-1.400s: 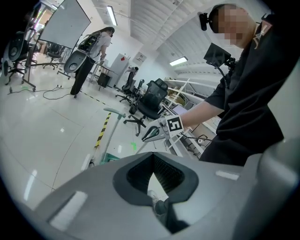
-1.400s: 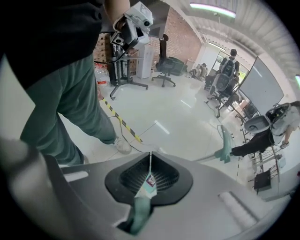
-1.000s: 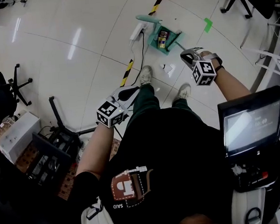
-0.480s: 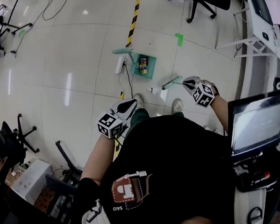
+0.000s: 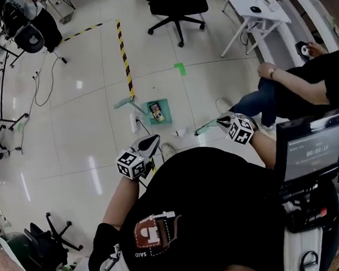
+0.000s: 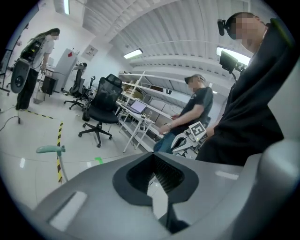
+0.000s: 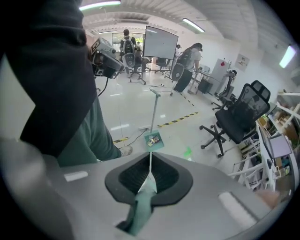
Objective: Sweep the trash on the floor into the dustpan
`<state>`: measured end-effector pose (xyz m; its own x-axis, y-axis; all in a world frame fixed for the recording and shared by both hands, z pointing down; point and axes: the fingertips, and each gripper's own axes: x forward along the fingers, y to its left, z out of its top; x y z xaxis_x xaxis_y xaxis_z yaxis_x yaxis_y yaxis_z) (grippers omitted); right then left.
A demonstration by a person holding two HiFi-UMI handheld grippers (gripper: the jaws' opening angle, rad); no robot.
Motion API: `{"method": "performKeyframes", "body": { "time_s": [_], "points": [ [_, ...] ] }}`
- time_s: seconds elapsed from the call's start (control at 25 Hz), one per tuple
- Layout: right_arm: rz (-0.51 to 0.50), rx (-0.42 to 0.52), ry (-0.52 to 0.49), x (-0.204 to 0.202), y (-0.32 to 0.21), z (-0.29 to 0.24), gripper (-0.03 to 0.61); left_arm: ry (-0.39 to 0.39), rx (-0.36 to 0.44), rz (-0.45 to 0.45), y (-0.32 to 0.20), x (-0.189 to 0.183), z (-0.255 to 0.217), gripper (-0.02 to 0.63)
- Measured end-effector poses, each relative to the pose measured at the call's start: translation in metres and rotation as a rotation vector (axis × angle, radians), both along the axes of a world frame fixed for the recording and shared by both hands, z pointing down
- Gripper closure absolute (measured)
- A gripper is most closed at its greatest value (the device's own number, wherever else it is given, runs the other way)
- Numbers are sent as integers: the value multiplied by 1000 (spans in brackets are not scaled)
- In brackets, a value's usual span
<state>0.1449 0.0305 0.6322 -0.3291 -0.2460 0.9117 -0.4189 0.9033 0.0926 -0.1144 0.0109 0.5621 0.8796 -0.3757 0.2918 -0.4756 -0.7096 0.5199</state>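
Observation:
A teal dustpan (image 5: 161,112) lies on the white floor ahead with a can (image 5: 154,110) in it, its long handle ending in a teal grip (image 5: 122,103). A white scrap of trash (image 5: 181,132) lies on the floor just right of it. My right gripper (image 5: 220,122) is shut on the teal broom handle (image 5: 206,127), which points toward the dustpan (image 7: 153,140) in the right gripper view (image 7: 149,157). My left gripper (image 5: 151,140) hangs at my left side, its jaws meeting at the tips with nothing in them (image 6: 153,154).
A power strip (image 5: 134,122) with a cable lies left of the dustpan. Yellow-black tape (image 5: 124,54) and a green mark (image 5: 179,68) are on the floor. An office chair (image 5: 174,3), a white desk (image 5: 252,2) and a seated person (image 5: 283,91) are to the right; a monitor (image 5: 311,150) is beside me.
The head view has lifted, so the dustpan now shows further off and lower in the room. My right gripper keeps hold of the broom handle. The left gripper stays shut at my side.

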Motion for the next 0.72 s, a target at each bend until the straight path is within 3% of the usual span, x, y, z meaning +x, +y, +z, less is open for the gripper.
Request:
{"method": "performKeyframes", "body": {
  "time_s": [0.24, 0.48, 0.72],
  "points": [
    [-52, 0, -55, 29, 81, -9, 572, -14, 35, -16, 69, 63, -16, 612],
    [-131, 22, -112, 58, 173, -51, 572, 14, 21, -92, 188, 126, -42, 612],
    [-129, 23, -148, 81, 247, -56, 572, -20, 46, -111, 271, 135, -70, 611]
  ]
}}
